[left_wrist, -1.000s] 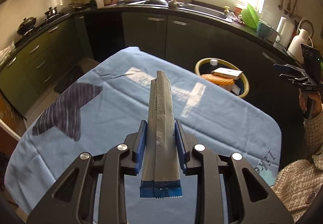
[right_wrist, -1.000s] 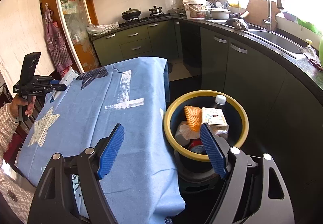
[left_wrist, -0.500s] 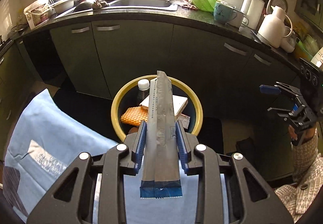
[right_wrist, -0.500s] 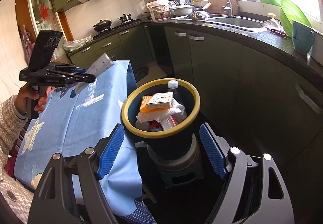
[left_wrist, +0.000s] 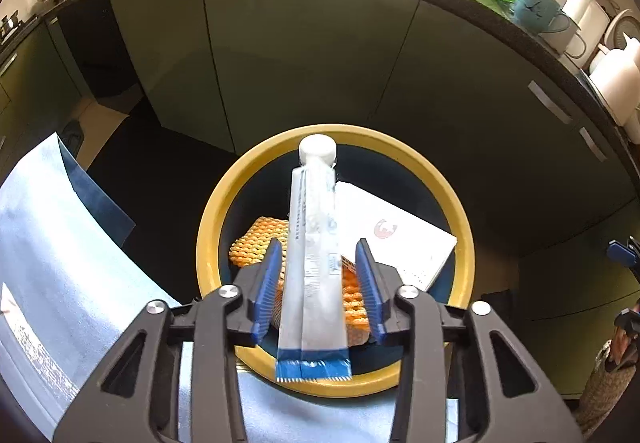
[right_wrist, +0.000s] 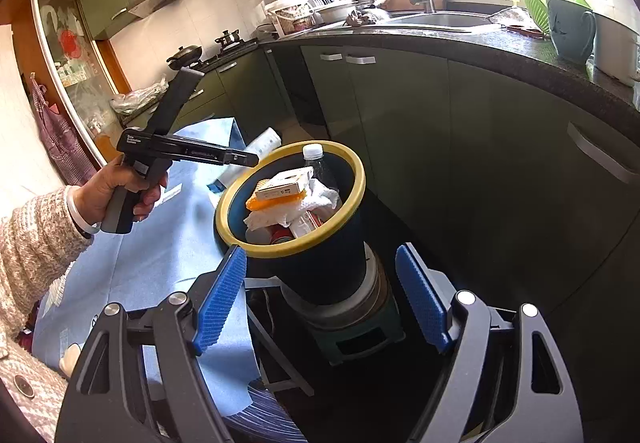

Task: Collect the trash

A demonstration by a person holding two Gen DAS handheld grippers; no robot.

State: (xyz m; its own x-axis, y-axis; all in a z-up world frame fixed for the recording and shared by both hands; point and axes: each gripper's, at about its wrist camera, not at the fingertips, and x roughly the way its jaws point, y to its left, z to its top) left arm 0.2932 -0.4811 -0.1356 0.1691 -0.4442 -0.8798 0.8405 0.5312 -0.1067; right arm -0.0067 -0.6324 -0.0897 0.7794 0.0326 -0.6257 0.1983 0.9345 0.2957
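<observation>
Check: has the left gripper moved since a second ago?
Yes. The left gripper swung from over the blue tablecloth to above the trash bin, jaws opening.

Yellow-rimmed dark-blue bin [left_wrist: 208, 227]; silver wrapper [left_wrist: 314, 263], blue end; orange mesh [left_wrist: 256, 243].

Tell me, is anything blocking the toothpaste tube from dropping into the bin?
Nothing visible blocks it. The toothpaste tube hangs between the left gripper pads, whose jaws have just been opening, right over the bin. Below lie only a white box and orange netting, already inside.
</observation>
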